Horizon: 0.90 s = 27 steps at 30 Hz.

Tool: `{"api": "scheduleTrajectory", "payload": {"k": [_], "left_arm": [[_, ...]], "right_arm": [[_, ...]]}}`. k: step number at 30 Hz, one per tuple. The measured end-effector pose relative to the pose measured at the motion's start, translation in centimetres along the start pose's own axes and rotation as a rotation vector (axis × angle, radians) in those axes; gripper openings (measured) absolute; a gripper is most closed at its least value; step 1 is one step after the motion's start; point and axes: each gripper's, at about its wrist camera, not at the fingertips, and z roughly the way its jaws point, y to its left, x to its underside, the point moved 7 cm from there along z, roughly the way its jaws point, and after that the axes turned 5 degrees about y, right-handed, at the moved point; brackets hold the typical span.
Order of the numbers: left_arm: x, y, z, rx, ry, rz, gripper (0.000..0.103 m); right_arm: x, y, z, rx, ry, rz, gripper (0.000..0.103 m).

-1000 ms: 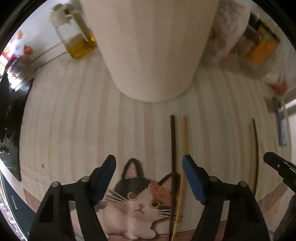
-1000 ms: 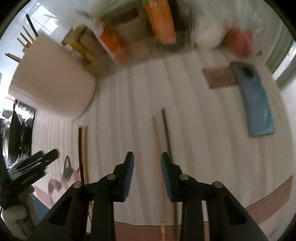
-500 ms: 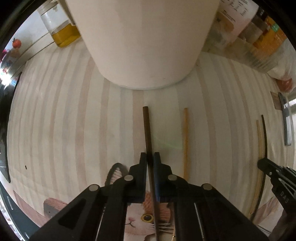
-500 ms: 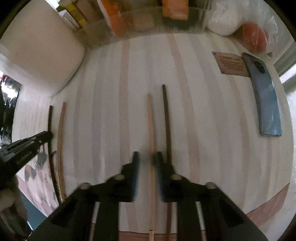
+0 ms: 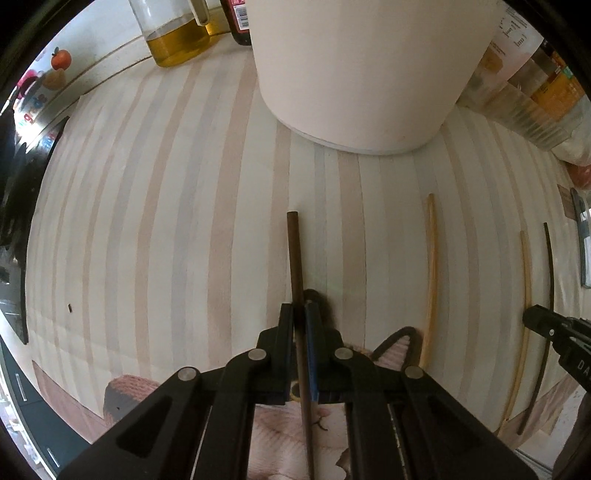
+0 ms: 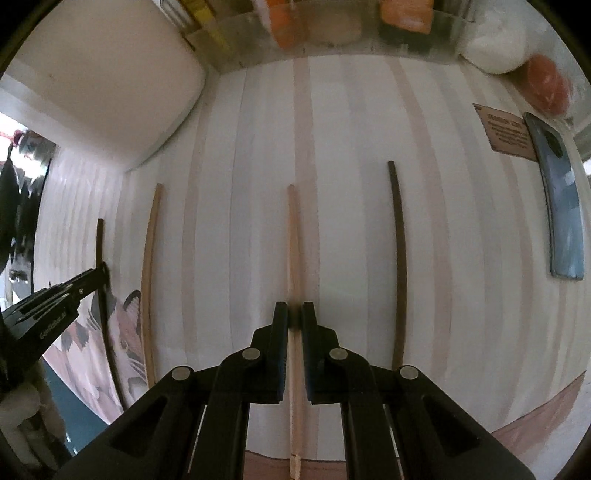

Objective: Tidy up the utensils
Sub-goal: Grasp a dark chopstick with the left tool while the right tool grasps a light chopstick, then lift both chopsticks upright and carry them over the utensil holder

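Note:
My left gripper (image 5: pixel 300 308) is shut on a dark brown chopstick (image 5: pixel 295 254) that points toward the big white holder (image 5: pixel 369 74). A light wooden chopstick (image 5: pixel 430 273) lies to its right on the striped mat. My right gripper (image 6: pixel 294 308) is shut on a light wooden chopstick (image 6: pixel 293 243). A dark chopstick (image 6: pixel 399 258) lies to its right. In the right wrist view the left gripper (image 6: pixel 55 306) shows at the left edge with its dark chopstick (image 6: pixel 100 243), next to the other light chopstick (image 6: pixel 149 266). The white holder (image 6: pixel 96 85) stands at top left.
The striped mat (image 5: pixel 166 221) has a cat picture (image 5: pixel 391 354) at its near edge. An oil jar (image 5: pixel 173 33) and a dark bottle (image 5: pixel 238 22) stand behind the holder. A phone (image 6: pixel 561 206), a brown card (image 6: pixel 508 133) and a clear bin of packets (image 6: pixel 332 33) lie at the back right.
Both grippers have closed, the left on the dark chopstick and the right on the light one. The left gripper has lifted and shifted its chopstick to the left, away from the light one.

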Motion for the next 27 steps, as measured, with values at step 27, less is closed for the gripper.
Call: {"api": "scheduleTrajectory", "payload": {"k": [27], "left_arm": [[0.4,1.0,-1.3,0.018,-0.064,0.001,0.004]], "right_arm": [[2.1,2.0,0.1,0.025,-0.057,0.033,0.007]]}}
